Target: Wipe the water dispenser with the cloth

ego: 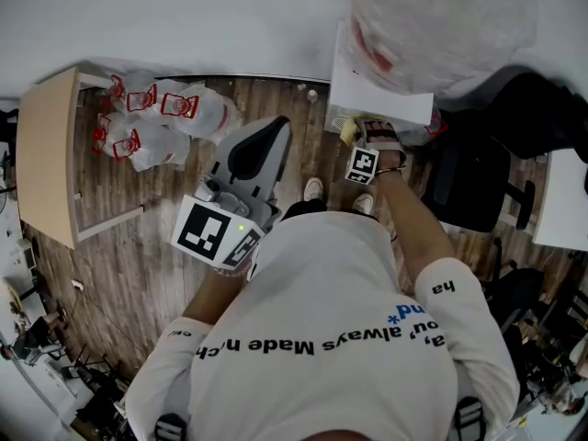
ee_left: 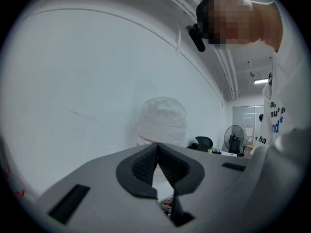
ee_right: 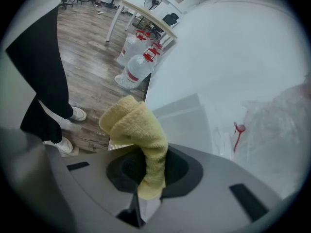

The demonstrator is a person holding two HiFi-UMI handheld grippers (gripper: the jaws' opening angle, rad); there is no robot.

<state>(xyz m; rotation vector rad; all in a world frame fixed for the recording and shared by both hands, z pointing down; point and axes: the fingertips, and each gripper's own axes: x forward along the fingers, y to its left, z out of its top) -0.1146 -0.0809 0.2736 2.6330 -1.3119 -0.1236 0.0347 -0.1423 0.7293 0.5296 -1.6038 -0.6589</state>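
The white water dispenser (ego: 377,88) stands against the wall, and its bottle (ego: 441,16) is wrapped in clear plastic. My right gripper (ego: 361,136) is at the dispenser's front left corner, shut on a yellow cloth (ego: 349,130). In the right gripper view the cloth (ee_right: 138,130) bunches out of the right gripper (ee_right: 149,165), close to the dispenser's white side (ee_right: 194,120). My left gripper (ego: 260,152) hangs over the floor to the left of the dispenser, apart from it. In the left gripper view the left gripper (ee_left: 156,148) is shut and empty, aimed up at the wrapped bottle (ee_left: 163,120).
Several water jugs (ego: 156,118) with red labels lie on the wooden floor beside a light wooden table (ego: 46,154). A black office chair (ego: 469,182) stands right of the dispenser. The person's shoes (ego: 314,189) are just before it. A fan (ee_left: 234,138) stands farther off.
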